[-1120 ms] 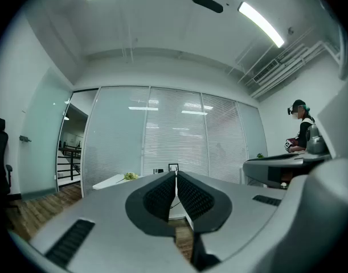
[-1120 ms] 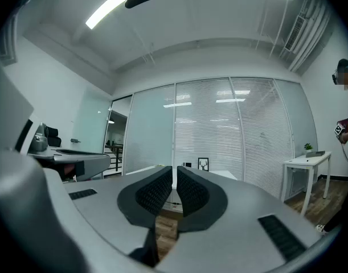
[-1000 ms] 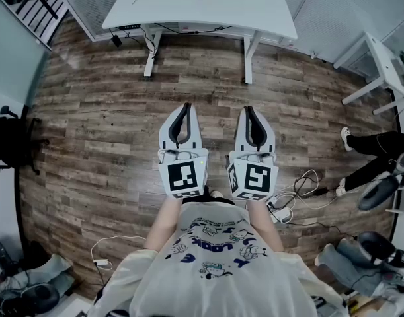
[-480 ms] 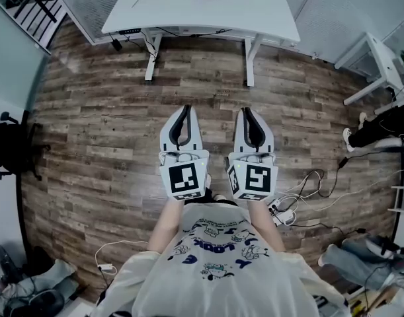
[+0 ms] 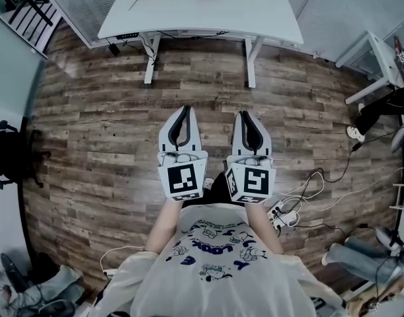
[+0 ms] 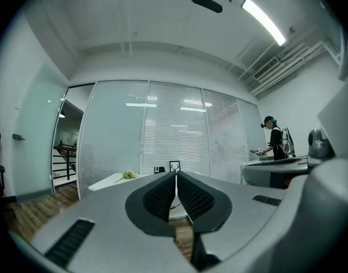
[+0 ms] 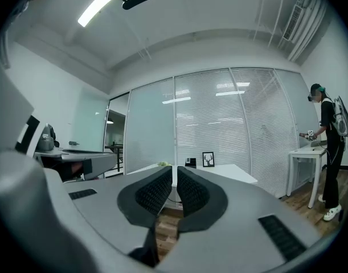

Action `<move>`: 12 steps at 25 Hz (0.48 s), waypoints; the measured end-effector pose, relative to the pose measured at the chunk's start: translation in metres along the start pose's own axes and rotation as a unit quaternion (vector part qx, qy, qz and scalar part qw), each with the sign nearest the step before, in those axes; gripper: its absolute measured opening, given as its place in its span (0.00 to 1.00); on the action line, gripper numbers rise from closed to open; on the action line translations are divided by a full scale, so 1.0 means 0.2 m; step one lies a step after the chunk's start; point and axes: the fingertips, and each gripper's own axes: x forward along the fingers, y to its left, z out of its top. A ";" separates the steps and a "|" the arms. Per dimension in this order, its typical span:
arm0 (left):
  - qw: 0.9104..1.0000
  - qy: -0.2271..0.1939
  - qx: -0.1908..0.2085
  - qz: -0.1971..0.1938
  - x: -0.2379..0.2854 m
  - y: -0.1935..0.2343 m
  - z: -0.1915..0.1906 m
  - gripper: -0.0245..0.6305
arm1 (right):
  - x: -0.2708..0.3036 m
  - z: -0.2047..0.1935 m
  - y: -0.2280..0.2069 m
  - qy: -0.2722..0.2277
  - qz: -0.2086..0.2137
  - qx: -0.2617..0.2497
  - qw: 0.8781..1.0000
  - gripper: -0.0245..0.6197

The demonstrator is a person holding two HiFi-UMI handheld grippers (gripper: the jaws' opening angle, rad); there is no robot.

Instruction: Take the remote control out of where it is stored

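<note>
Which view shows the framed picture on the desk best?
Right gripper view: the framed picture stands whole, facing the camera. The left gripper view shows it small above the jaws; the head view crops it at the top edge.

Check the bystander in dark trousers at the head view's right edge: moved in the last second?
Yes. The bystander in dark trousers has stepped up the frame, off the tangled floor cables and closer to the small white side table.
</note>
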 end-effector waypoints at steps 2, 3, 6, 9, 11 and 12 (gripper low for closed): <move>1.000 0.004 -0.001 -0.001 0.05 0.02 -0.01 0.07 | 0.04 -0.01 0.00 0.004 0.000 0.002 1.000 0.11; 1.000 0.006 -0.001 -0.002 0.07 0.02 -0.02 0.07 | 0.07 -0.01 0.00 0.006 0.000 0.002 1.000 0.11; 1.000 0.009 -0.006 -0.002 0.17 0.03 -0.03 0.07 | 0.16 -0.01 -0.03 0.009 0.002 0.000 1.000 0.11; 1.000 0.005 -0.017 0.004 0.30 0.04 -0.05 0.07 | 0.28 -0.02 -0.08 0.012 0.006 0.000 1.000 0.11; 1.000 0.006 -0.017 0.010 0.39 0.06 -0.06 0.07 | 0.38 -0.02 -0.11 0.013 0.011 -0.002 1.000 0.11; 1.000 0.009 -0.014 0.014 0.44 0.06 -0.06 0.07 | 0.43 -0.02 -0.13 0.014 0.014 -0.003 1.000 0.11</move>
